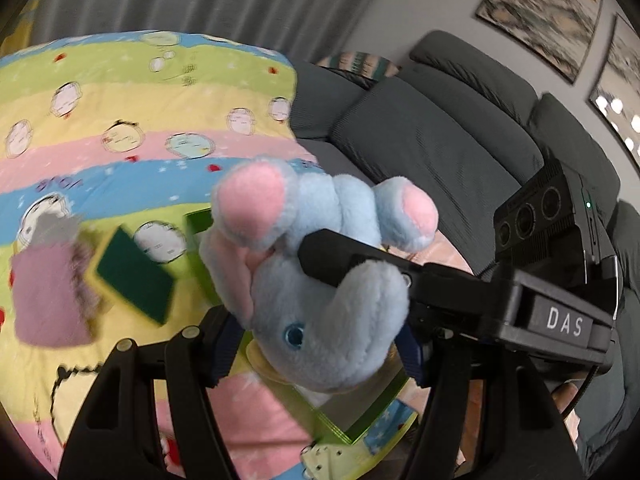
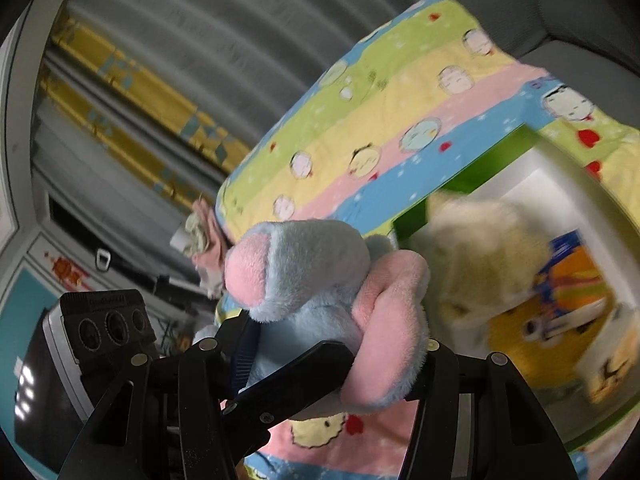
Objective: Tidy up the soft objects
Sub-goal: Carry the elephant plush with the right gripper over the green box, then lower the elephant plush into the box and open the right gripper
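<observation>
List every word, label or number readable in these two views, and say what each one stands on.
"DAS": white letters on a label on the right claw's body.
Purple lettering on the blanket's blue stripe: upside down and blurred, not readable.
Marks on the box's picture card: too blurred to read.
Red ornament on the far wall: too small to read.
Nothing else is legible.

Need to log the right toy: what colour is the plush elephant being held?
Light blue plush elephant with pink ears; left wrist view shows it best.
</observation>
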Motion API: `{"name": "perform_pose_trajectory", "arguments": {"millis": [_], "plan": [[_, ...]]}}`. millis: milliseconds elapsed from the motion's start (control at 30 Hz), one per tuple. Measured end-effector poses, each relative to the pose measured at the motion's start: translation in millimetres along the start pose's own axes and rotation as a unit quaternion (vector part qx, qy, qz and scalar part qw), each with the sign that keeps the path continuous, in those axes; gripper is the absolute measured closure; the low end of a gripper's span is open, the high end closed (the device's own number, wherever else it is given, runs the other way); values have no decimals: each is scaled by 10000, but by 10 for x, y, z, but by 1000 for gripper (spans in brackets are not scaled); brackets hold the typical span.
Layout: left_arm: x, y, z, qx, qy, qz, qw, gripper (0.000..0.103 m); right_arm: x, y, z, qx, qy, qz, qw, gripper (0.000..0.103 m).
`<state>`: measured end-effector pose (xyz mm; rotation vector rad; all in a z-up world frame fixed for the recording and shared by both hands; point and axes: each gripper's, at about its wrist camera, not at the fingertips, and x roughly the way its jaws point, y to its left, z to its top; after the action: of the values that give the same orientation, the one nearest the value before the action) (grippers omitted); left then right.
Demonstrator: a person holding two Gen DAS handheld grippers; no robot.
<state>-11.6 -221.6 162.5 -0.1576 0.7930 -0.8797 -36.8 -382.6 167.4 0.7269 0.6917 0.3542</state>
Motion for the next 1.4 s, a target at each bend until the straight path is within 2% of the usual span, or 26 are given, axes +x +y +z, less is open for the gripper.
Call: {"name": "perform_pose_trajectory", "arguments": {"millis": [167,367,667,767,900,967,1100,1233,1400], "plan": [[259,-235,153,242,171,-93,9995,38,-205,-229,140,245,-295,-1,9993,46],[545,-335,232,282,405,-199,9986,38,-300,-468,254,469,-412,-130,9980,46],[975,-361,279,243,800,-113,9964,38,-257,-931,376,1001,-315,-149,9944,46],[1150,-299,250,173,1009,-26,9947,37,-207,-1082,396,1169,-270,-255,9925,46],[1335,-200,199,120,1280,148,9916,38,-40,-1278,393,1426,14,-572,9881,46],[1366,-146,175,57,1296,162,9914,37,33,-1324,395,1429,95,-894,9857,46],[1410,-79,166,-42,1303,183,9913,33,70,-1373,401,1516,94,-998,9833,46],[1419,16,111,-340,1393,244,9894,33,128,-1411,385,1577,57,-1115,9812,46],[1304,-8,56,-287,1270,310,9910,34,163,-1304,374,1328,61,-1339,9820,46]]}}
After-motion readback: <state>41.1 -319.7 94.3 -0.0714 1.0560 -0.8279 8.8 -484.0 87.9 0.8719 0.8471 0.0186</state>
